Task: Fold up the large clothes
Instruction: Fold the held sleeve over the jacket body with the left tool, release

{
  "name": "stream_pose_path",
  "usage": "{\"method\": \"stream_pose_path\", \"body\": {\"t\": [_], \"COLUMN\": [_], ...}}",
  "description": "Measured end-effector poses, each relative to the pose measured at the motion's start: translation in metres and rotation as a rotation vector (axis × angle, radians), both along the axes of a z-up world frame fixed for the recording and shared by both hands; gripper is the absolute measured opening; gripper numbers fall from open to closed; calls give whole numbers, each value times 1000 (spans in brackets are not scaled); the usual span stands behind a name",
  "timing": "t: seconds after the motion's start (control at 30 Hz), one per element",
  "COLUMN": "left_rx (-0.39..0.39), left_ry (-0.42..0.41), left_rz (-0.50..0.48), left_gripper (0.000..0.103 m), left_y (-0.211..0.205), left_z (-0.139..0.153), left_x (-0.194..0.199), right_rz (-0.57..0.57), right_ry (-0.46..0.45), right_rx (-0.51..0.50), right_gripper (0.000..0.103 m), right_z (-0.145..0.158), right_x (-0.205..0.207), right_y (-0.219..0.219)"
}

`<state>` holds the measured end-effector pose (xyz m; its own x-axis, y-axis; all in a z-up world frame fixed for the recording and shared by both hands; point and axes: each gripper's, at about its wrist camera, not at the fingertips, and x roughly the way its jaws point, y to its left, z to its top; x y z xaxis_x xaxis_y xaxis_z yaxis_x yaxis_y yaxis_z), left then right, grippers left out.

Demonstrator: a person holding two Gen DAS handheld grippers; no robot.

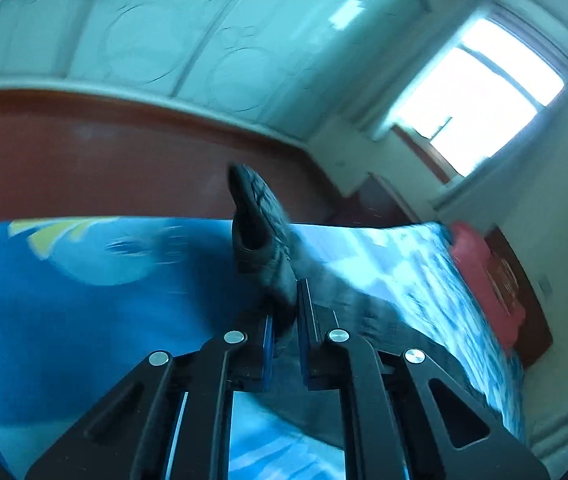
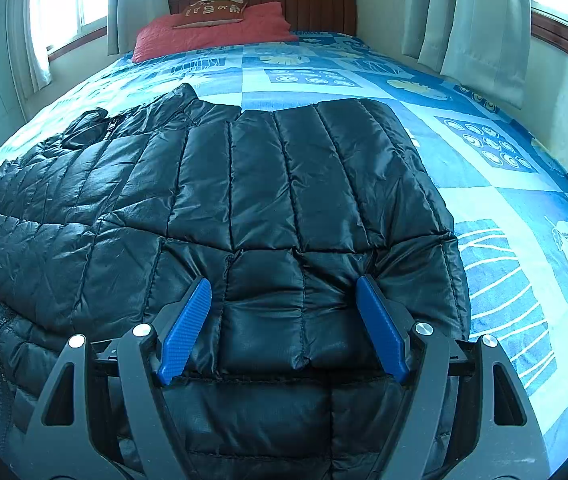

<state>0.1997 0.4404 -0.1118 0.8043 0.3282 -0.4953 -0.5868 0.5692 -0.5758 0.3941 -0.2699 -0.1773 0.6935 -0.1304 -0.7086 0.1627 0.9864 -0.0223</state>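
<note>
Jacket (image 2: 211, 208), black quilted puffer, lies spread flat on the bed (image 2: 504, 208), covering the near and window-side half of the blue patterned sheet. My right tongs (image 2: 284, 320) are spread wide, blue pads (image 2: 183, 332) pressing down on the jacket's near panel, nothing pinched between them. Jacket's folded edge runs just past the right pad; beyond that edge I see bare sheet all the way to the curtain side of the bed. Collar end of the jacket points toward the red pillow (image 2: 211, 32) at the headboard (image 2: 316, 8), well apart from it, open sheet between.

My left tongs (image 1: 284, 320) are clamped nearly shut on a fold of the jacket (image 1: 259, 232), and a bunched piece sticks up from between the pads above the bed (image 1: 63, 300). View is motion-blurred. On the tongs' other side from the pillow (image 1: 480, 276), blue sheet is uncovered out to the bed's far edge, where a red-brown wall band (image 1: 103, 160) begins. Window (image 1: 476, 96) sits above the pillow corner.
</note>
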Motion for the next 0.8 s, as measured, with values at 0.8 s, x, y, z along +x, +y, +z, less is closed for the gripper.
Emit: {"method": "stream_pose_path", "body": {"t": [0.8], "left_rx": [226], "left_ry": [83], "left_rz": [-867], "left_gripper": [10], "left_y": [-422], "left_z": [38], "left_x": [153], "right_rz": [3], "right_ry": [-18], "right_rx": [32], "right_gripper": [76], "right_z": [1], "right_x": [-1], "right_y": [-6]}}
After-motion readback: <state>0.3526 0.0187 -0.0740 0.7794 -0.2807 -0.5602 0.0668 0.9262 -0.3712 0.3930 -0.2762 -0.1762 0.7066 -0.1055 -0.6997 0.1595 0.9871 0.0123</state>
